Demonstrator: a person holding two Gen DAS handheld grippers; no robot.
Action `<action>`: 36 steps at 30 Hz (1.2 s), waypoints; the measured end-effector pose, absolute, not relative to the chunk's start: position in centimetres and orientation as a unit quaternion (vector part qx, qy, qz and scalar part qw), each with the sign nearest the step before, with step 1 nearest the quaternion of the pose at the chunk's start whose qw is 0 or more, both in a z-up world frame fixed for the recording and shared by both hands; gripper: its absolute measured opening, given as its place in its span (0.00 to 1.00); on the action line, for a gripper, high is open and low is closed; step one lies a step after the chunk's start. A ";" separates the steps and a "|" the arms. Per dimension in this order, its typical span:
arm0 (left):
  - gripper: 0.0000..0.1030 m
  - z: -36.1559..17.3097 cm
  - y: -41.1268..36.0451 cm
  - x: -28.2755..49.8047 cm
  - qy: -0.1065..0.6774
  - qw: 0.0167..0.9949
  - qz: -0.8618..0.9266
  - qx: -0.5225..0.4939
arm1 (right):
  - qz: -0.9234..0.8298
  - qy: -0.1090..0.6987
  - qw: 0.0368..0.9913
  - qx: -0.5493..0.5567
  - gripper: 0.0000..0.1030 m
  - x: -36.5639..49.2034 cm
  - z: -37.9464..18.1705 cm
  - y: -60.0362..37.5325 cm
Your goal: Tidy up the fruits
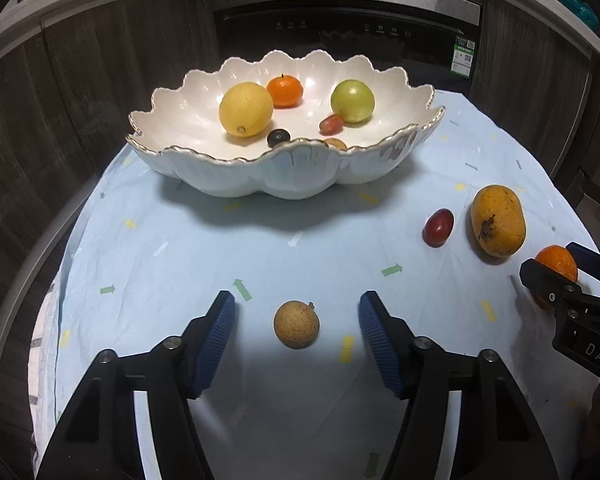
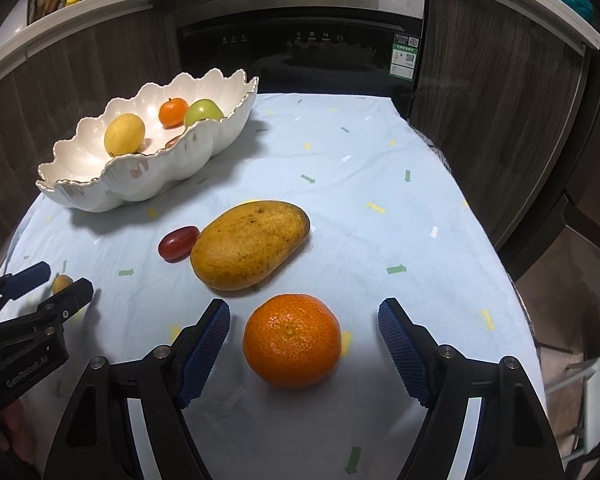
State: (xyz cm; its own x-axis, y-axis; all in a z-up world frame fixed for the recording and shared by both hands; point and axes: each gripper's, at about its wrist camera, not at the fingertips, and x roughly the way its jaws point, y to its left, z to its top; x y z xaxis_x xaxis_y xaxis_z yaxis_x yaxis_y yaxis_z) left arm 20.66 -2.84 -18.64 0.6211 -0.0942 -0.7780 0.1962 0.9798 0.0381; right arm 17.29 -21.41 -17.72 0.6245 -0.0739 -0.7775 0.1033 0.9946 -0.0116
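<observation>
Holding lemon (image 1: 246, 109), mandarin (image 1: 285, 90), green apple (image 1: 353, 101): scalloped bowl (image 1: 292, 176); both hand-held grippers open, empty.

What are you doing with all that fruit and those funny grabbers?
A person is tidying fruit into the white scalloped bowl, which already holds a lemon, a green apple and more. The left gripper has its fingers open around a small brown fruit, not touching it. The right gripper is open around a tangerine. A mango and a red fruit wait on the cloth.
</observation>
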 end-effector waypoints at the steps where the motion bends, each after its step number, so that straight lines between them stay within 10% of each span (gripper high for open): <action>1: 0.56 -18.7 -2.8 20.7 0.430 0.897 -0.080 0.061 | -0.048 0.432 0.900 0.018 0.69 17.3 -17.8 -21.4; 14: 0.22 -18.8 -3.1 20.5 0.434 0.894 -0.091 0.063 | -0.030 0.435 0.900 0.024 0.44 17.4 -18.2 -21.3; 36: 0.21 -16.6 -4.1 19.2 0.413 0.902 -0.104 0.070 | -0.031 0.410 0.911 0.025 0.42 16.3 -15.9 -21.7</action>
